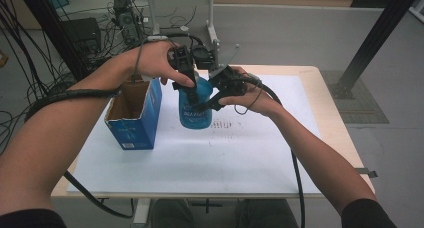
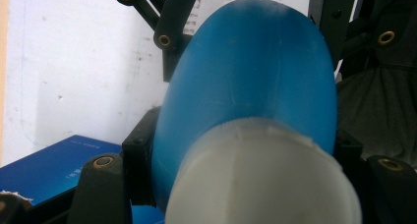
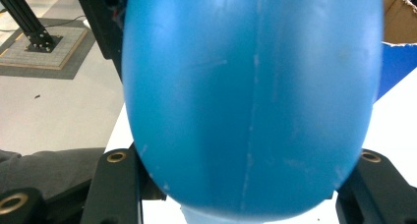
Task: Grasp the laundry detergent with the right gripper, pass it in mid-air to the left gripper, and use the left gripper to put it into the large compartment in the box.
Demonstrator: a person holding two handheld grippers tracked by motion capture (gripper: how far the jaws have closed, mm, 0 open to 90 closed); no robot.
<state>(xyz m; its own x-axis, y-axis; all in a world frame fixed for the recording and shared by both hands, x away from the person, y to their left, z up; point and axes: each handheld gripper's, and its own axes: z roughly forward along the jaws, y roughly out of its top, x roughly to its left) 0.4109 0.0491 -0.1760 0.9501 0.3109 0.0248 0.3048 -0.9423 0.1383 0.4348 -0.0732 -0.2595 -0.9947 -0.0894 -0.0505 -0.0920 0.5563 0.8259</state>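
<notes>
A blue plastic bottle with a pale whitish cap stands on the white sheet, held from two sides. My left gripper comes down from above and is shut on the bottle's upper part near the cap. In the left gripper view the blue bottle runs away from the camera between the black jaws. My right gripper reaches in from the right and is shut on the bottle's body. The blue bottle sits wide between its jaws in the right gripper view.
An open blue cardboard box stands just left of the bottle, seen as the blue box and the blue box. A white sheet covers the wooden table. Cables lie on the floor behind.
</notes>
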